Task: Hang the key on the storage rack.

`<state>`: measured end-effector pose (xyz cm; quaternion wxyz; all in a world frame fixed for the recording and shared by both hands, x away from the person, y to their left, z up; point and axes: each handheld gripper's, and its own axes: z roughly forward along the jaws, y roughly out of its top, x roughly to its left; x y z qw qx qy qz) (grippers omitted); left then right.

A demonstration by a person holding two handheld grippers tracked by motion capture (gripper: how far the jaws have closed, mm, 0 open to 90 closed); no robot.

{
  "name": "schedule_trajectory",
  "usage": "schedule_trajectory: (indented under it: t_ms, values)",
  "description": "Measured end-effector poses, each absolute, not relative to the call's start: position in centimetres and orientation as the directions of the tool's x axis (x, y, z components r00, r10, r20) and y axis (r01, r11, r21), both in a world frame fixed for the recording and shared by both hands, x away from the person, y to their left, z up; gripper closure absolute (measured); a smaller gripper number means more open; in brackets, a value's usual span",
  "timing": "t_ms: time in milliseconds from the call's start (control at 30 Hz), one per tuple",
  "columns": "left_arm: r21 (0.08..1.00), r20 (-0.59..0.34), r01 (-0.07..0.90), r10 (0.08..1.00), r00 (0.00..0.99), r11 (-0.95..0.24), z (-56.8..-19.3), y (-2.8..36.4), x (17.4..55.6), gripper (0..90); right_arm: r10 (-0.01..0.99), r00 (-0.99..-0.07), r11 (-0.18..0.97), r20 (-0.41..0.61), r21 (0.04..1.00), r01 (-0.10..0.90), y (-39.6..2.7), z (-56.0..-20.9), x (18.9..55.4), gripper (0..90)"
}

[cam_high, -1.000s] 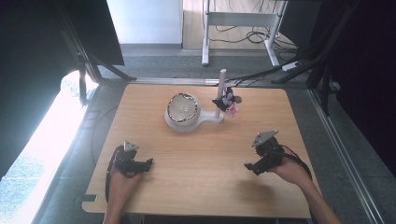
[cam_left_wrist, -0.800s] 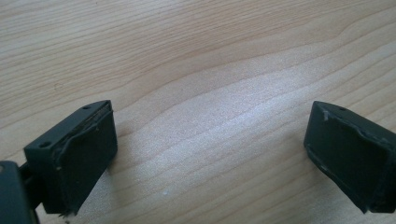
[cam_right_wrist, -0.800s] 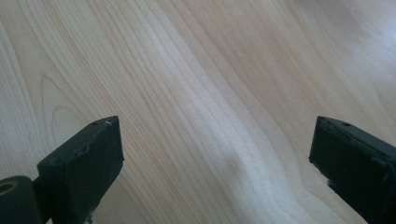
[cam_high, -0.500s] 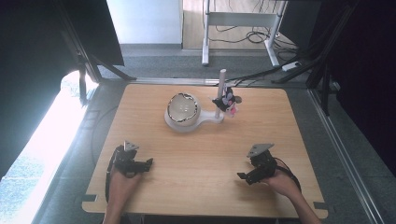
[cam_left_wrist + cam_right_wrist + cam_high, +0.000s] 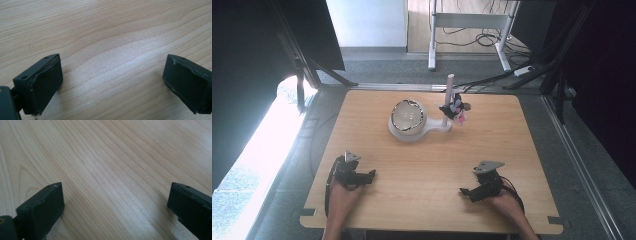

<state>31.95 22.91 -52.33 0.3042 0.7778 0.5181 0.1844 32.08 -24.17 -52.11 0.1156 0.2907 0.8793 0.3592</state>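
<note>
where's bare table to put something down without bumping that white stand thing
Bare wood lies between the left gripper and the right gripper, along the table to the right of the white stand, and left of its bowl. It is crowded only at the far middle, around the stand's post with its dark clutter.

lab: curtained wooden table [image 5: 422,165], floor cables [image 5: 472,35].

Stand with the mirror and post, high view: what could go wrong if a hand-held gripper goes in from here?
1. The thin post rises tall from the white stand, so a sideways knock could tip it.
2. The dark clips hang partway up the post; a wide-open hand-held gripper might brush them loose.
3. The round mirror sits close by, and could be bumped.
</note>
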Motion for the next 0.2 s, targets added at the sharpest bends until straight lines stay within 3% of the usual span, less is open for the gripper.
schedule_trajectory:
  t_ms: [200]
  values:
    - [0.664, -0.029, 0.694, 0.918, 0.395, -0.278, -52.33, 22.91, 31.95, 2.6, 0.597, -0.802, 0.574, 0.002, 0.697, 0.429, -24.11, -52.14, 32.04, 0.0]
